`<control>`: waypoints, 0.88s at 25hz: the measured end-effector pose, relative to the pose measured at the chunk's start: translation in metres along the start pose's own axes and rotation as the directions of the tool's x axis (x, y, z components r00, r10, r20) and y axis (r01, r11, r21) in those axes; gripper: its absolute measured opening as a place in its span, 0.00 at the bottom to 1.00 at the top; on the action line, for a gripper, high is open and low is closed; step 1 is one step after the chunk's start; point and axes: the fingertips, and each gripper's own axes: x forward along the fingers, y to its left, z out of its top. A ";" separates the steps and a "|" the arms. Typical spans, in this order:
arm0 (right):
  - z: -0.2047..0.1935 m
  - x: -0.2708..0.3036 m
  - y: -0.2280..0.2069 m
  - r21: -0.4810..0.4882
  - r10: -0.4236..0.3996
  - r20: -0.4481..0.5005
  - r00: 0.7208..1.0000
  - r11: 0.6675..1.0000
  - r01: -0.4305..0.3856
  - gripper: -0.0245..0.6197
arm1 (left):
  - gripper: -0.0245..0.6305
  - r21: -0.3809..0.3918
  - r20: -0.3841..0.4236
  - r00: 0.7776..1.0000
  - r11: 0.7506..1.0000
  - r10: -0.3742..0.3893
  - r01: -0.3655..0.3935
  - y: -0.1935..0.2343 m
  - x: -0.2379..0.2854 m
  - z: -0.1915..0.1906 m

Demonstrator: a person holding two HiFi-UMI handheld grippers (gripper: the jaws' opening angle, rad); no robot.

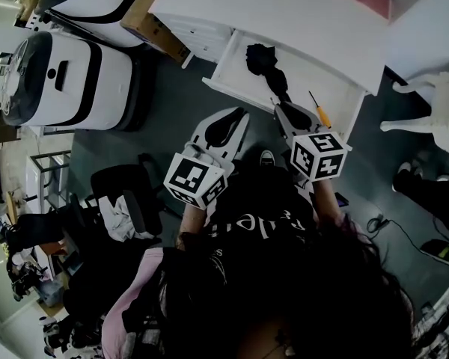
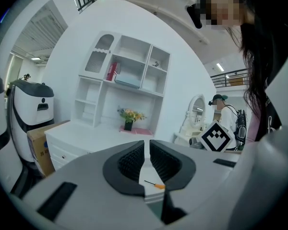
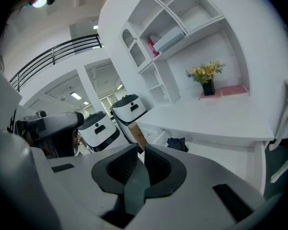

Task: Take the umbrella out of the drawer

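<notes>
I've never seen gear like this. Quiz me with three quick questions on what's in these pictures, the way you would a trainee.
1. True or false: the white drawer is pulled open.
2. What lies in the drawer along with the black umbrella?
A) an orange-handled screwdriver
B) a pair of scissors
C) a mug
3. In a word or two: what are the left gripper and the right gripper holding?

Key
1. True.
2. A.
3. Nothing. Both grippers are shut with nothing between the jaws.
</notes>
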 end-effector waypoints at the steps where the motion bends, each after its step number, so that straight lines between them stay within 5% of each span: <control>1: -0.001 0.001 -0.002 -0.001 -0.002 -0.005 1.000 1.000 0.002 0.15 | 0.11 -0.002 0.000 1.000 1.000 0.005 -0.005 0.002 0.001 0.000; 9: -0.008 0.008 -0.011 0.019 -0.031 -0.039 0.999 0.999 0.032 0.15 | 0.11 -0.025 -0.020 0.999 0.999 0.025 -0.026 0.025 0.005 -0.004; 22: -0.016 0.070 -0.062 0.016 -0.163 -0.132 0.978 0.986 0.166 0.15 | 0.11 -0.001 -0.067 0.992 0.995 -0.104 0.104 0.064 0.041 0.004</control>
